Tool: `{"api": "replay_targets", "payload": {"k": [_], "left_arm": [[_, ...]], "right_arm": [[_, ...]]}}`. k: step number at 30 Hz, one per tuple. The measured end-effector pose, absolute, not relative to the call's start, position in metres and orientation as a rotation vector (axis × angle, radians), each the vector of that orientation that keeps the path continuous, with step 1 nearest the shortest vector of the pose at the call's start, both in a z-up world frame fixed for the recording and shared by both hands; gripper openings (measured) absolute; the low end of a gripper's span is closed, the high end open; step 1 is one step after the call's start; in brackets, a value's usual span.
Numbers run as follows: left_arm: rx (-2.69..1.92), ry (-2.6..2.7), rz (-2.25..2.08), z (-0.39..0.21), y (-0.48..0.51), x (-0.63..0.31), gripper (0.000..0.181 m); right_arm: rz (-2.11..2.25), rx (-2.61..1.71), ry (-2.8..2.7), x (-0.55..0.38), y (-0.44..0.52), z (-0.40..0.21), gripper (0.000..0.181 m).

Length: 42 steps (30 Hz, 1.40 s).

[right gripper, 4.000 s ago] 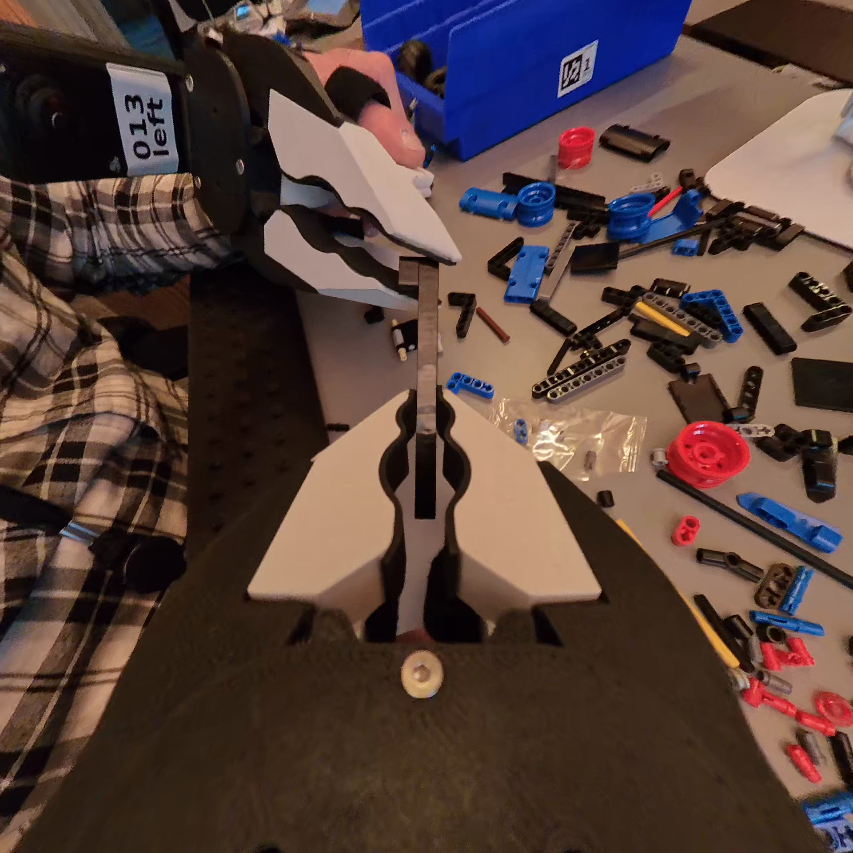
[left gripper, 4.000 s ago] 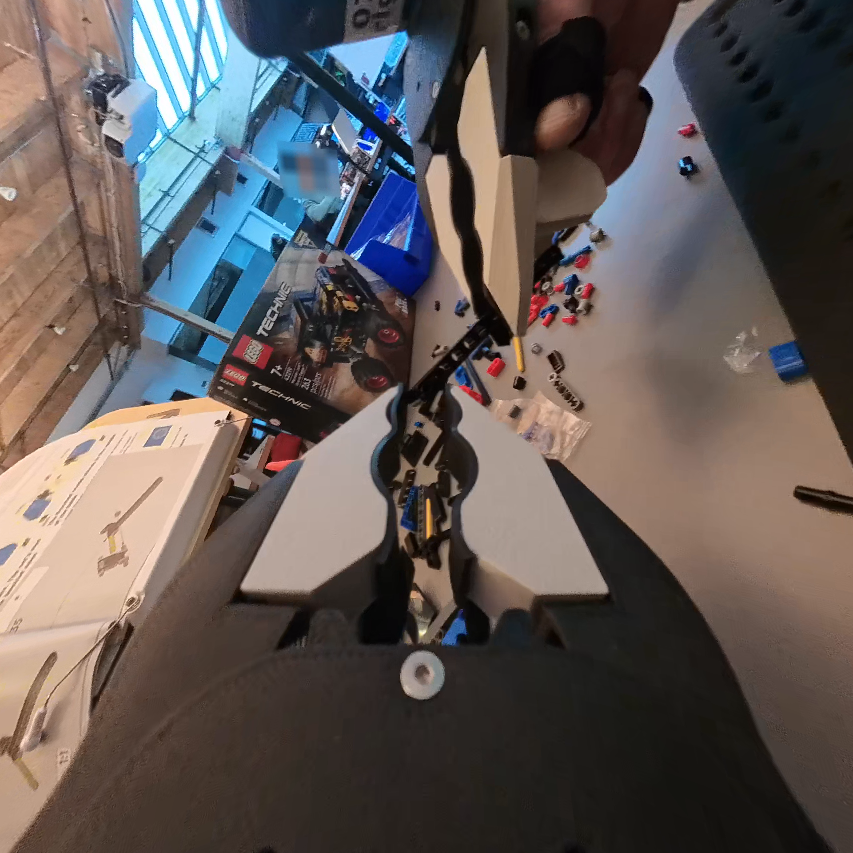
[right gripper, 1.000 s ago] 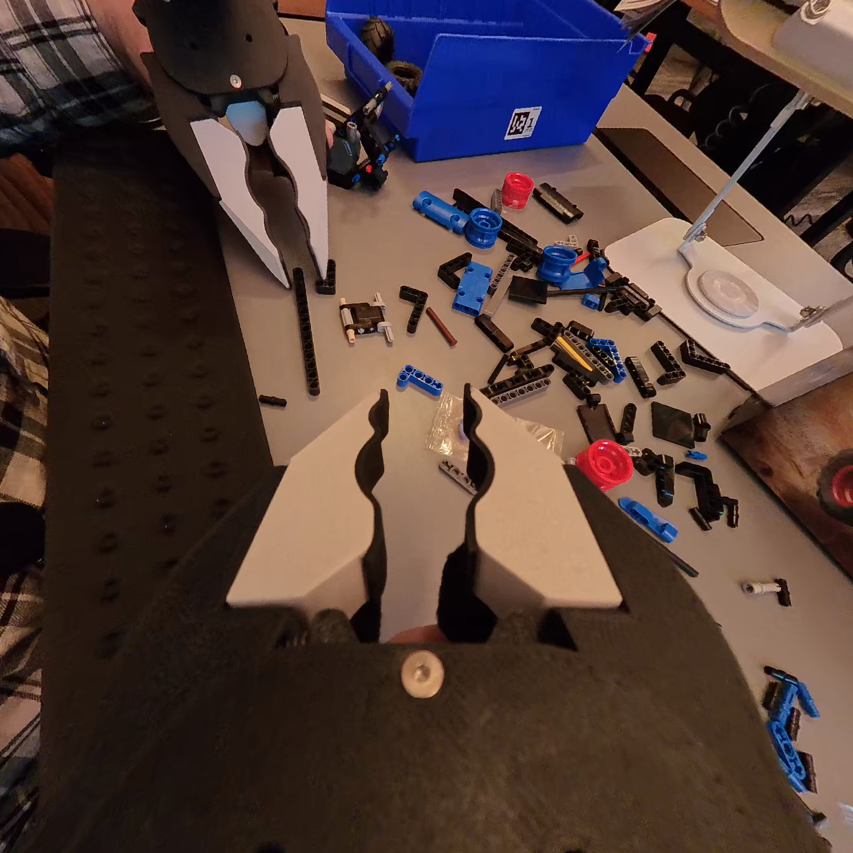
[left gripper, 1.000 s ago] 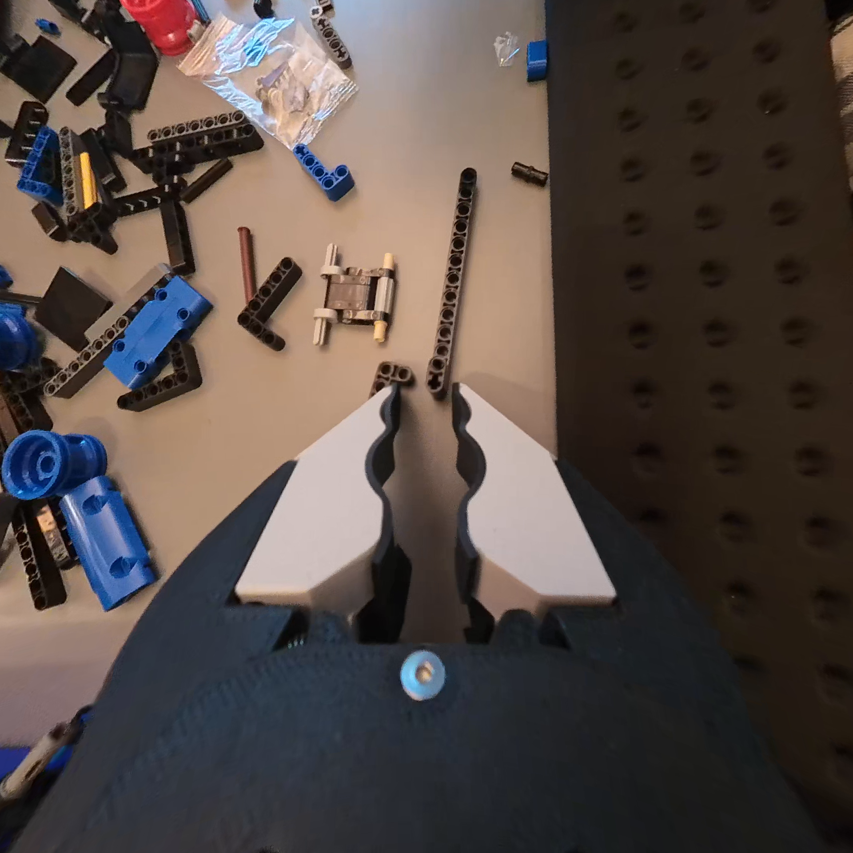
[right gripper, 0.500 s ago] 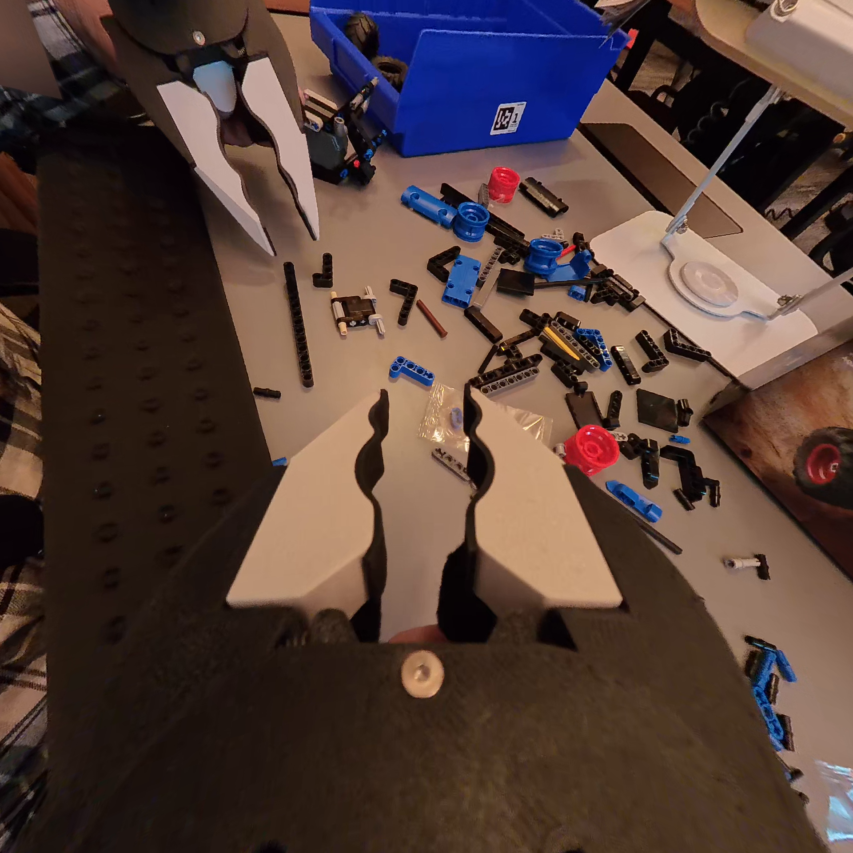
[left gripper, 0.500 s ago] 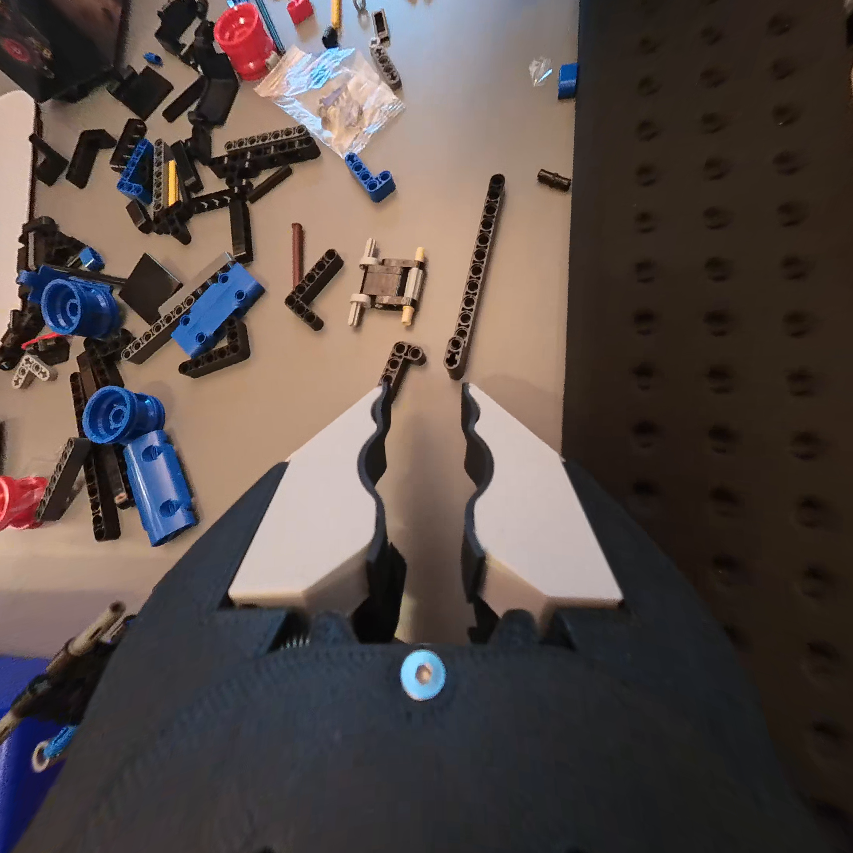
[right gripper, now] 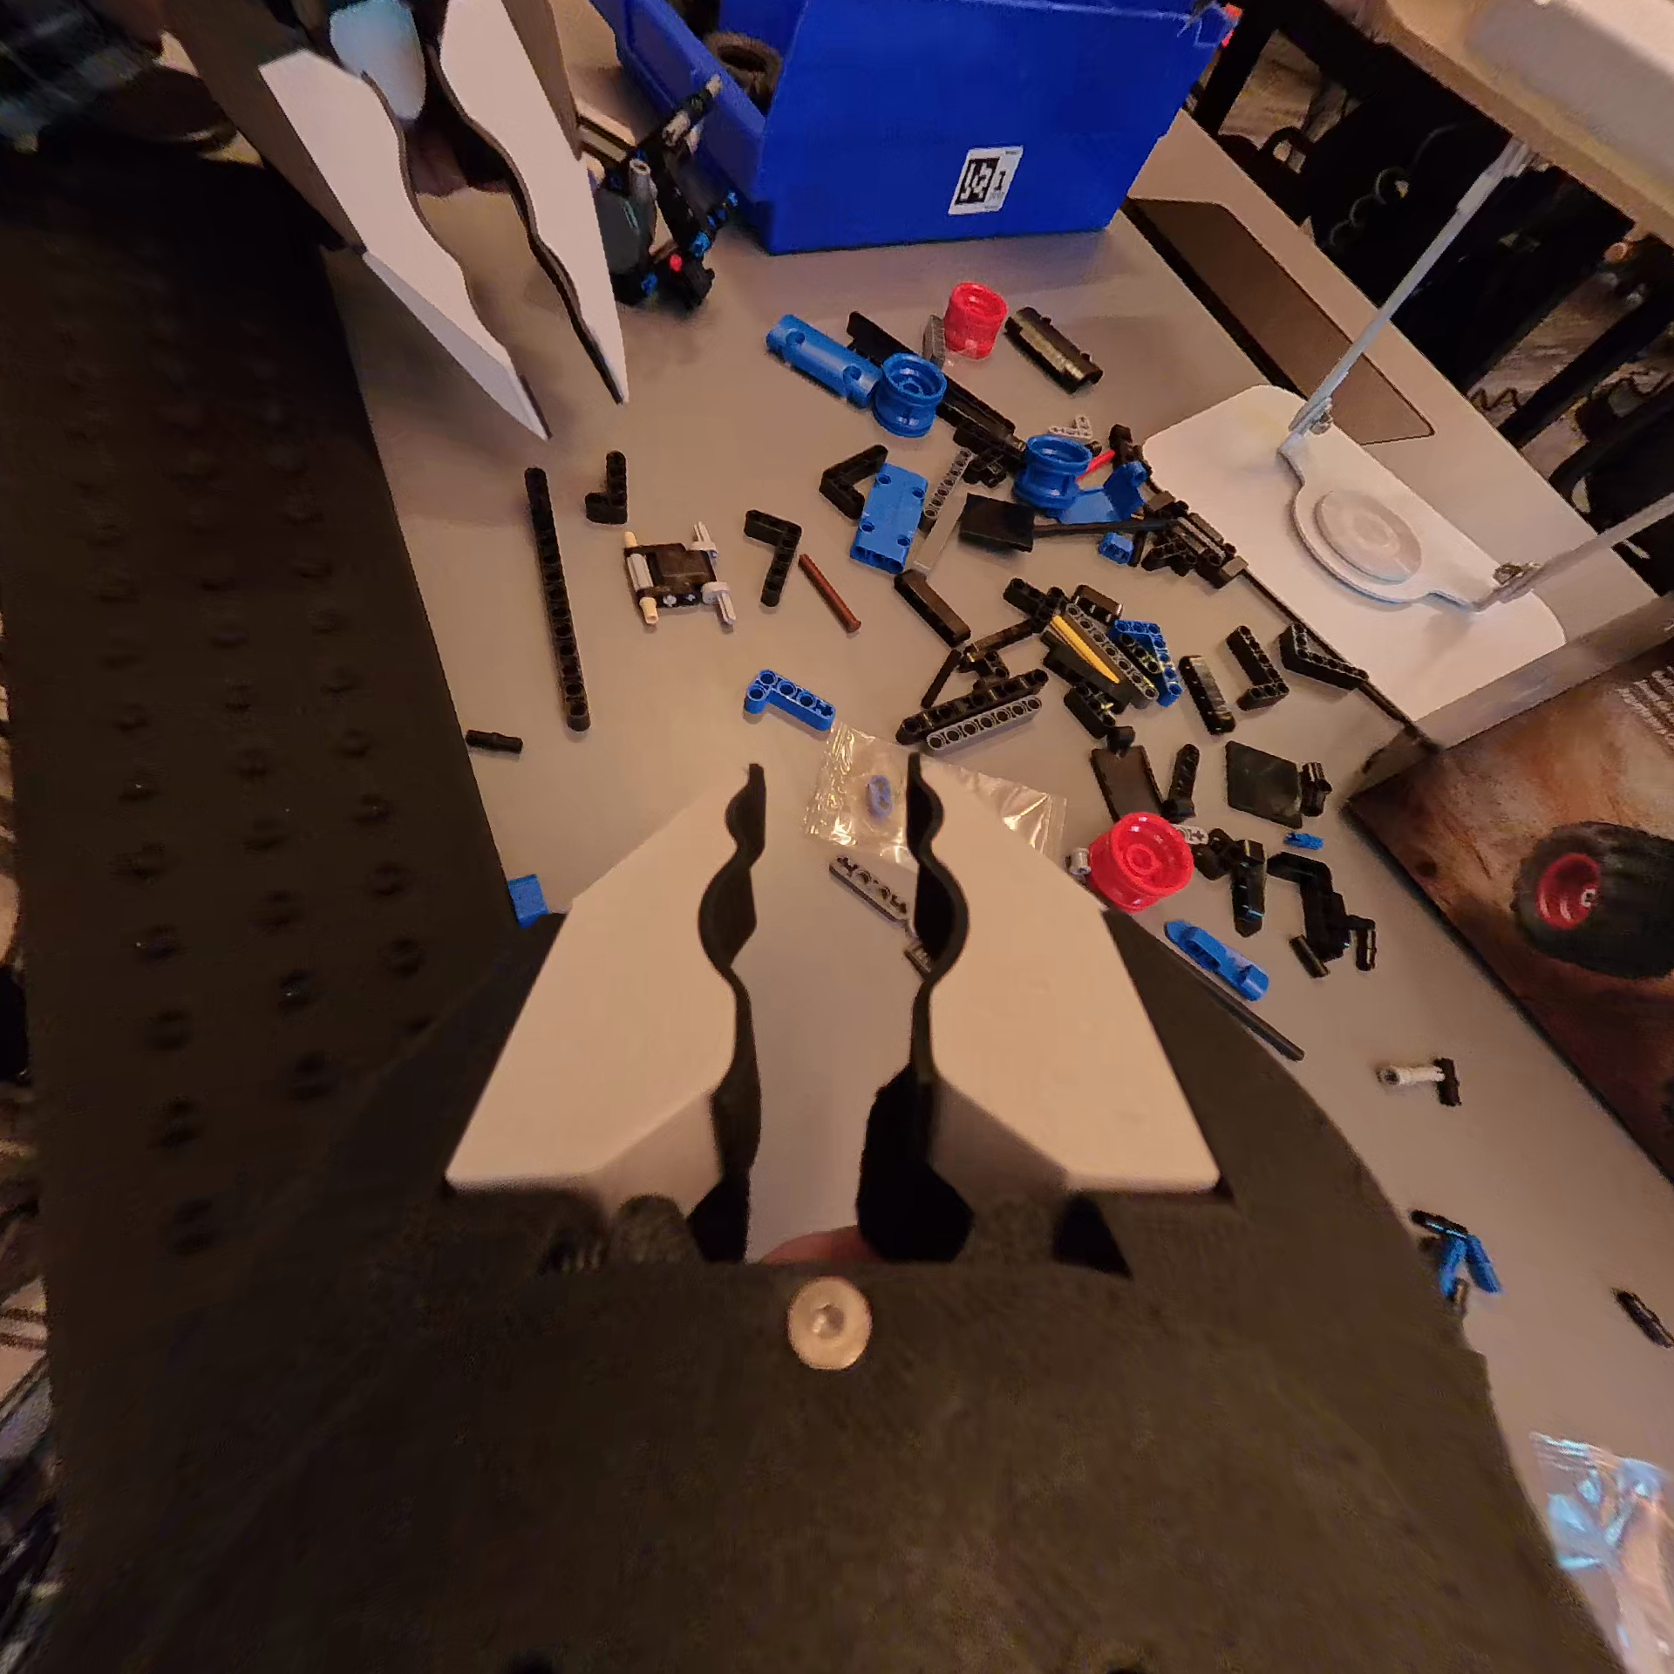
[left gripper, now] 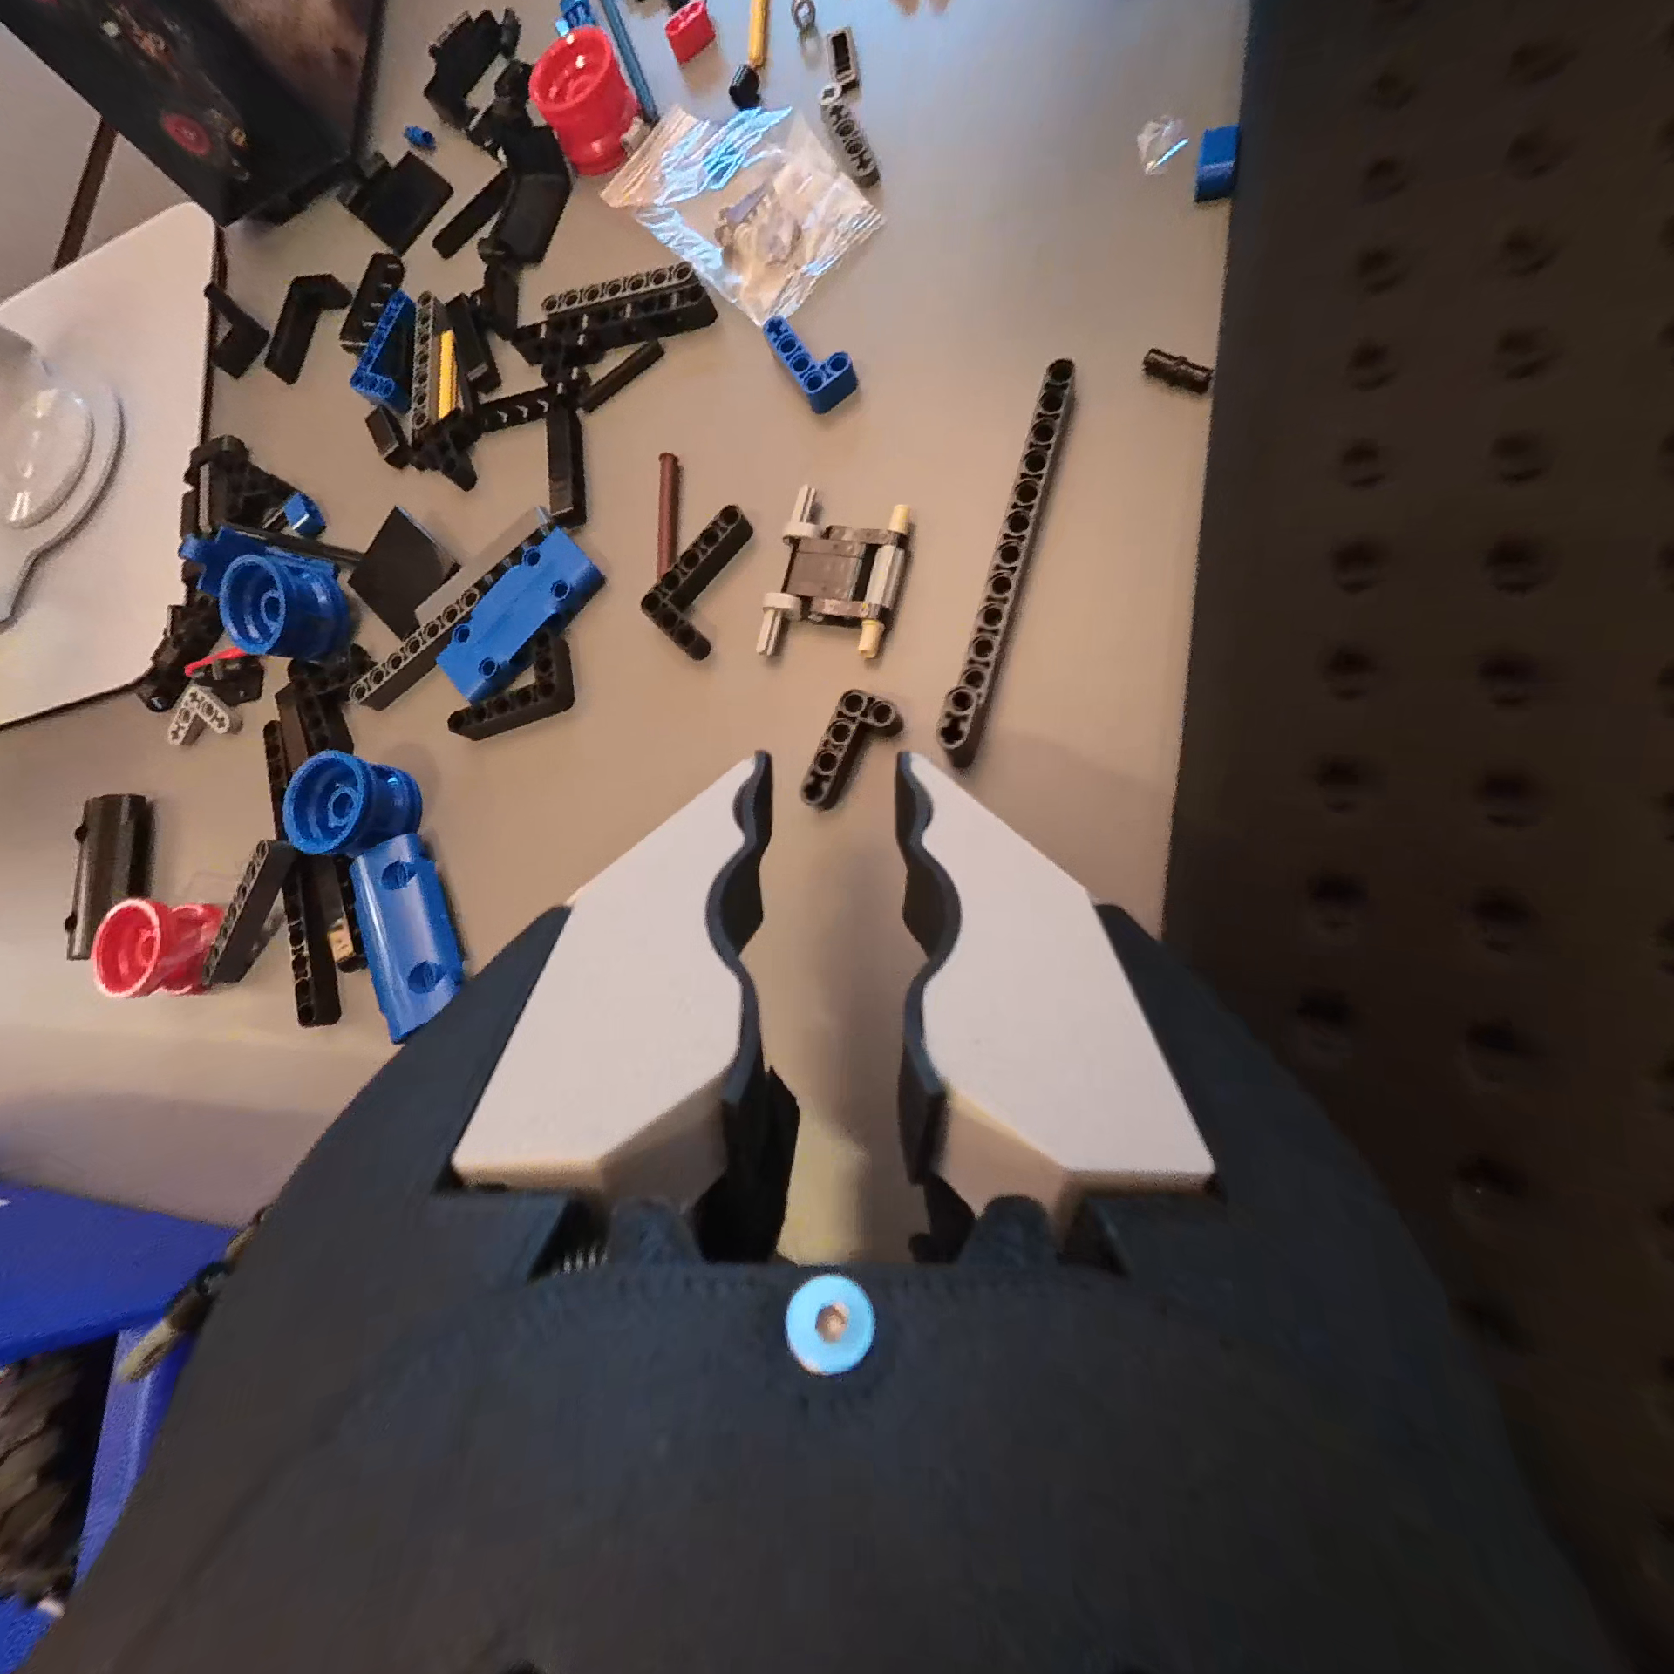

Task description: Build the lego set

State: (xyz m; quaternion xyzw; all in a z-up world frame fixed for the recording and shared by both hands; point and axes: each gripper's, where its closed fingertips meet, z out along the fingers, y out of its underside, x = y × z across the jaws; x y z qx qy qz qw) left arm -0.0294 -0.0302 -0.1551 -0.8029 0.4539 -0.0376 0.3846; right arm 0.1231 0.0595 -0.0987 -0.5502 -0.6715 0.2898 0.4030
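Note:
Loose Lego Technic parts lie scattered on a grey table (left gripper: 978, 272). A long black beam (left gripper: 1007, 562) lies near the table's edge; it also shows in the right wrist view (right gripper: 557, 598). Beside it lie a small grey-and-black assembly (left gripper: 838, 575) and a small black L-piece (left gripper: 847, 745). My left gripper (left gripper: 833, 770) is open and empty, hovering just short of the L-piece; it also shows in the right wrist view (right gripper: 580, 412). My right gripper (right gripper: 833, 779) is open and empty above a clear plastic bag (right gripper: 906, 806).
A black perforated mat (left gripper: 1449, 634) borders the table. A blue bin (right gripper: 951, 109) stands at the far end with a partly built model (right gripper: 661, 217) beside it. A white lamp base (right gripper: 1359, 543) and the set's box (right gripper: 1558, 870) lie to the right. Blue and red wheel hubs sit among the parts. Left tips to right tips: about 20 cm.
The long black beam, held between both grippers four seconds ago, now lies on the table. Both grippers have opened and have drawn back and up from the parts.

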Motion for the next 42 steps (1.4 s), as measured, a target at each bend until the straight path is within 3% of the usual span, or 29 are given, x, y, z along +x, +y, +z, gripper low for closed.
{"api": "replay_targets", "payload": {"k": [3,8,19,29,42], "left_arm": [[-2.065,1.149,-0.064,-0.161,-0.024,-0.029,0.023],[-2.121,1.158,-0.009,-0.172,-0.016,-0.028,0.0],[-2.164,1.11,0.133,-0.173,0.025,-0.023,0.0],[-2.087,1.155,0.19,-0.153,0.051,0.0,0.018],[-1.908,1.062,0.212,-0.137,0.091,0.031,0.019]], "right_arm": [[0.661,-1.415,-1.697,0.128,0.07,-0.1,0.03],[0.554,-1.544,-1.688,0.163,0.101,-0.1,0.029],[0.281,-1.701,-1.635,0.231,0.163,-0.101,0.022],[0.157,-1.806,-1.664,0.281,0.199,-0.119,0.015],[0.163,-1.803,-1.889,0.288,0.212,-0.156,0.012]]}}
